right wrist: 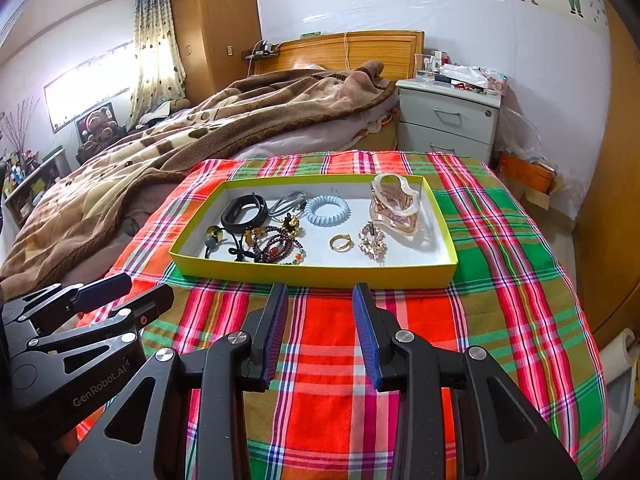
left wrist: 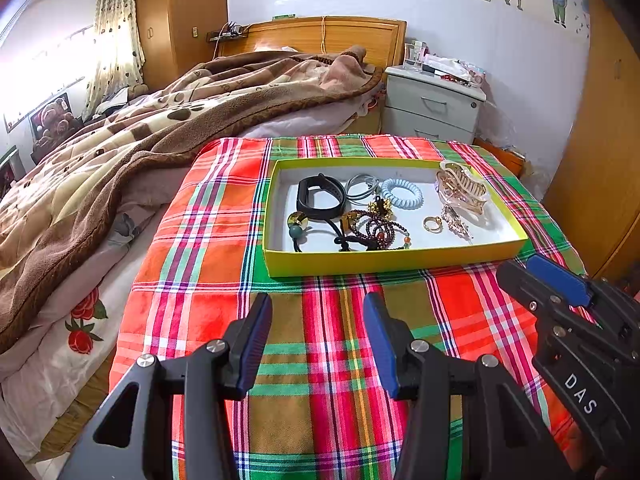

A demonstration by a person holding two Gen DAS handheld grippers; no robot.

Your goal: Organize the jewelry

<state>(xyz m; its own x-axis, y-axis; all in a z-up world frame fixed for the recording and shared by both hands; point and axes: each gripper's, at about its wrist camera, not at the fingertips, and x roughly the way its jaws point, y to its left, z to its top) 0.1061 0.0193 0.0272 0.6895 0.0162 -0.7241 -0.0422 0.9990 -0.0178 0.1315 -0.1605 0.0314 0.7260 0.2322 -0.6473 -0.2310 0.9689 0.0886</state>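
A yellow-green shallow box (left wrist: 384,262) (right wrist: 320,276) lies on the plaid cloth and holds the jewelry: a black band (left wrist: 320,198) (right wrist: 244,210), a light blue coil hair tie (left wrist: 402,192) (right wrist: 326,210), a gold ring (left wrist: 432,224) (right wrist: 341,242), a clear pink hair claw (left wrist: 462,186) (right wrist: 396,204), dark bead bracelets (left wrist: 376,228) (right wrist: 276,246) and a sparkly brooch (right wrist: 372,240). My left gripper (left wrist: 318,308) is open and empty, short of the box's near wall. My right gripper (right wrist: 320,300) is open and empty, close to that wall.
The plaid cloth (left wrist: 320,360) covers the foot of a bed. A brown blanket (left wrist: 140,140) lies heaped to the left. A grey nightstand (left wrist: 434,106) stands behind the box, and a wooden wardrobe (left wrist: 600,160) is at the right.
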